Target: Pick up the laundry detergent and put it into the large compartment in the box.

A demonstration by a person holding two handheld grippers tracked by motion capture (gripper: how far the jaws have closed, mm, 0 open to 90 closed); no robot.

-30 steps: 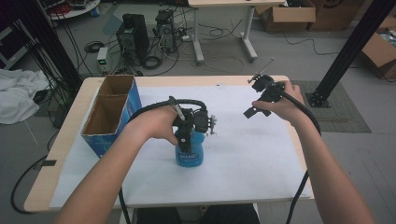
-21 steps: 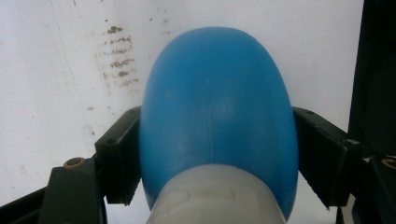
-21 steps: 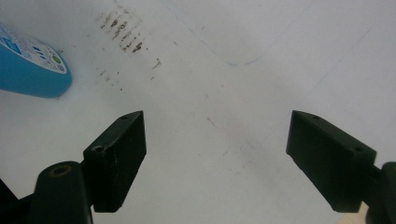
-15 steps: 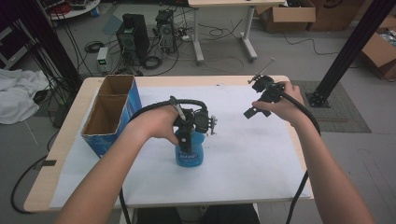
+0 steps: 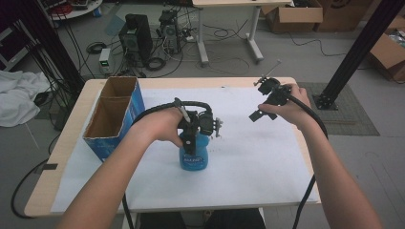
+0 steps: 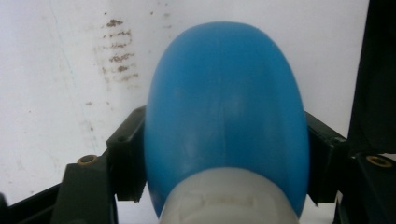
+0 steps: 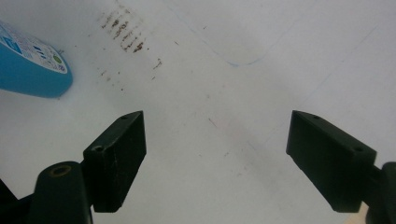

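- The left gripper point(image 5: 193, 143) points down over the blue bottle point(image 5: 193, 155), which stands upright on the white sheet point(image 5: 267, 157) a little nearer the table's near edge than its far one, about midway between the side edges.
- In the left gripper view its jaws have just been closing and now press on both sides of the blue bottle point(image 6: 226, 107), just above the pale cap point(image 6: 229, 198).
- The bottle carries a label with small print low on its body; the writing is too small and blurred to read.
- In the right gripper view a slice of that label shows at the upper left, white with tiny coloured marks, again unreadable.
- The right gripper point(image 5: 260, 107) is held above the sheet toward the table's right edge, well apart from the bottle; its jaws stand wide apart with nothing between them point(image 7: 215, 158).
- Brown smudges mark the sheet point(image 7: 123, 35) near the bottle.
- A blue cardboard box point(image 5: 112, 117), open at the top, stands at the table's left edge near the far corner; no writing on it can be read.
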